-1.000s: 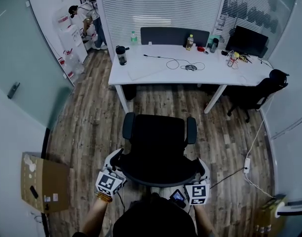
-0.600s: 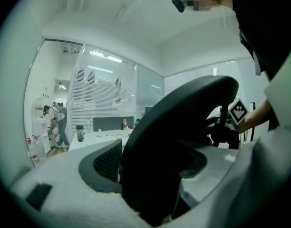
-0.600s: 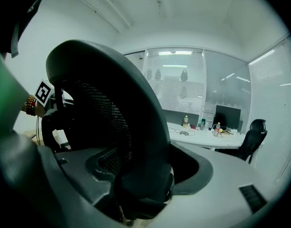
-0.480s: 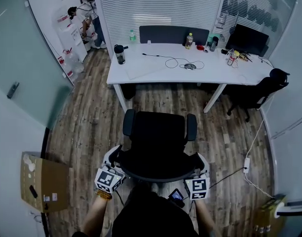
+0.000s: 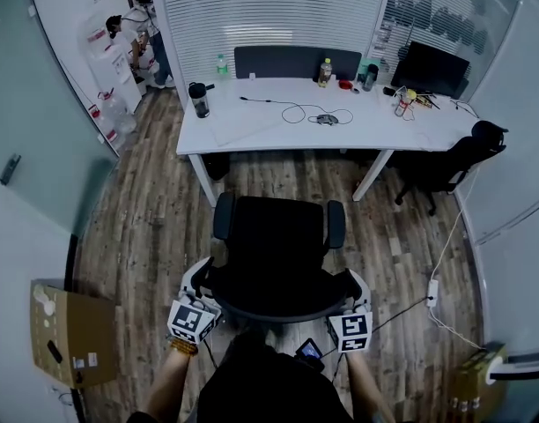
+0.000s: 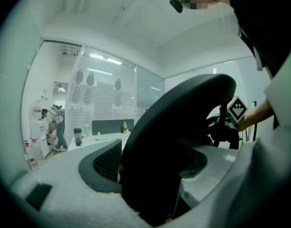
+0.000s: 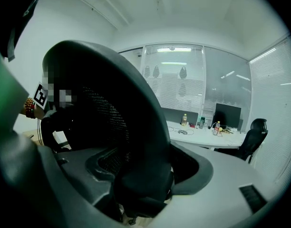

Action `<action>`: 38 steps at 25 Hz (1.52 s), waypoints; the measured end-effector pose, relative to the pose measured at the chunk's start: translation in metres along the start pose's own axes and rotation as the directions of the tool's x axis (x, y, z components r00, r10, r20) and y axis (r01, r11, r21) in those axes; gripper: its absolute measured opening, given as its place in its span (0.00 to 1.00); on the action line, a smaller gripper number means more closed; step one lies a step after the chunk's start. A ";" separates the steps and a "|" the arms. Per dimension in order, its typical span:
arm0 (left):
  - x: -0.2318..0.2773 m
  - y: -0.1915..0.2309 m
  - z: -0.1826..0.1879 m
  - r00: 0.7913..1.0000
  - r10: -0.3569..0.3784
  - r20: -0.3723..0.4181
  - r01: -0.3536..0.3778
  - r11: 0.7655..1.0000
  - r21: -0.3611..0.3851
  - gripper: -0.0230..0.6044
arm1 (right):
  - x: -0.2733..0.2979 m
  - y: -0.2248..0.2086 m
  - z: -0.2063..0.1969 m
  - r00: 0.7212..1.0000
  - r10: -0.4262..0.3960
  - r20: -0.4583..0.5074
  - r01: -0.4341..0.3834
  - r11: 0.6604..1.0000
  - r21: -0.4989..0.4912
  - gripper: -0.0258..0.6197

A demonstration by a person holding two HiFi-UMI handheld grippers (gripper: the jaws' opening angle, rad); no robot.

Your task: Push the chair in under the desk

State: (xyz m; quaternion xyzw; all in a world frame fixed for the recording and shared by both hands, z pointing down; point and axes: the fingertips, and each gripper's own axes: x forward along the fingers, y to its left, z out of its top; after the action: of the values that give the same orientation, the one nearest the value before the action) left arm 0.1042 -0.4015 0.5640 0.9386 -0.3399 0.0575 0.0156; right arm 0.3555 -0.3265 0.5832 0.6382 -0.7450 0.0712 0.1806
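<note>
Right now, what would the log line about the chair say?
left gripper: jaws on chair back | right gripper: jaws on chair back | chair: facing desk, not under yet

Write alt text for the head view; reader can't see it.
Seen from above, the left gripper and right gripper clamp either side of the backrest of a black office chair; the chair faces a white desk, not yet under it. The desk holds bottles, a cable and a monitor; a cardboard box sits at left.
</note>
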 end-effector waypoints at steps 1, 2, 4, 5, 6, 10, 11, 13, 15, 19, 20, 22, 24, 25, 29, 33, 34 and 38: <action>0.003 0.002 0.001 1.000 -0.004 -0.003 0.004 1.000 0.000 0.51 | 0.002 -0.001 0.000 1.000 0.000 -0.005 0.000 1.000 0.001 0.50; 0.005 0.003 0.003 1.000 -0.008 -0.005 0.009 1.000 0.002 0.51 | 0.004 -0.003 0.001 1.000 0.000 -0.008 0.000 1.000 0.002 0.50; 0.012 0.003 0.005 1.000 -0.022 -0.001 0.022 1.000 0.006 0.51 | 0.009 -0.008 0.002 1.000 -0.001 -0.014 0.001 1.000 0.001 0.50; 0.016 0.004 0.005 1.000 -0.028 0.000 0.028 1.000 0.005 0.51 | 0.011 -0.011 0.002 1.000 -0.004 -0.013 0.004 1.000 0.001 0.50; 0.019 0.004 0.005 0.999 -0.033 0.000 0.033 0.999 0.004 0.51 | 0.013 -0.013 0.003 1.000 -0.008 -0.012 0.008 1.000 0.001 0.50; 0.027 0.013 0.006 0.999 -0.037 0.001 0.037 0.999 0.006 0.51 | 0.024 -0.016 0.005 1.000 -0.008 -0.025 0.008 1.000 0.001 0.50; 0.030 0.015 0.006 0.999 -0.039 0.003 0.039 0.999 0.008 0.52 | 0.026 -0.017 0.006 1.000 -0.009 -0.027 0.009 1.000 0.001 0.50; 0.035 0.017 0.007 0.999 -0.046 0.006 0.046 0.999 0.010 0.52 | 0.031 -0.021 0.007 0.999 -0.012 -0.029 0.012 1.000 0.001 0.50; 0.040 0.019 0.008 0.999 -0.053 0.009 0.053 0.999 0.011 0.51 | 0.035 -0.024 0.008 0.999 -0.014 -0.029 0.014 1.000 0.002 0.50; 0.051 0.023 0.010 0.998 -0.056 0.016 0.055 0.998 0.015 0.51 | 0.045 -0.032 0.016 1.000 -0.023 -0.014 0.023 1.000 0.008 0.50; 0.055 0.023 0.011 0.998 -0.056 0.018 0.056 0.998 0.014 0.51 | 0.047 -0.034 0.017 1.000 -0.025 -0.016 0.025 1.000 0.009 0.50; 0.061 0.026 0.010 0.998 -0.060 0.017 0.060 0.998 0.014 0.51 | 0.052 -0.039 0.017 0.999 -0.023 -0.029 0.024 1.000 0.007 0.50; 0.066 0.029 0.010 0.998 -0.065 0.014 0.064 0.998 0.017 0.51 | 0.057 -0.042 0.017 0.999 -0.022 -0.036 0.022 1.000 0.008 0.50; 0.069 0.031 0.010 0.998 -0.067 0.014 0.066 0.998 0.018 0.51 | 0.060 -0.043 0.018 0.999 -0.024 -0.029 0.025 1.000 0.010 0.50; 0.079 0.038 0.011 0.997 -0.075 0.013 0.075 0.997 0.019 0.51 | 0.069 -0.046 0.021 0.999 -0.026 -0.040 0.027 1.000 0.014 0.50; 0.091 0.045 0.014 0.996 -0.086 0.015 0.085 0.996 0.017 0.51 | 0.079 -0.055 0.021 0.998 -0.029 -0.050 0.030 0.999 0.013 0.50; 0.094 0.046 0.016 0.996 -0.090 0.017 0.090 0.996 0.020 0.51 | 0.081 -0.057 0.023 0.998 -0.031 -0.048 0.032 0.999 0.013 0.50; 0.104 0.054 0.016 0.995 -0.097 0.025 0.096 0.995 0.029 0.51 | 0.094 -0.062 0.030 0.999 -0.036 -0.027 0.036 0.999 0.016 0.49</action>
State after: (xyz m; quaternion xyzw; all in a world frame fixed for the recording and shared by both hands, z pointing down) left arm 0.1512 -0.5103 0.5598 0.9547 -0.2935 0.0487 0.0010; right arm 0.3996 -0.4344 0.5814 0.6521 -0.7302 0.0823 0.1865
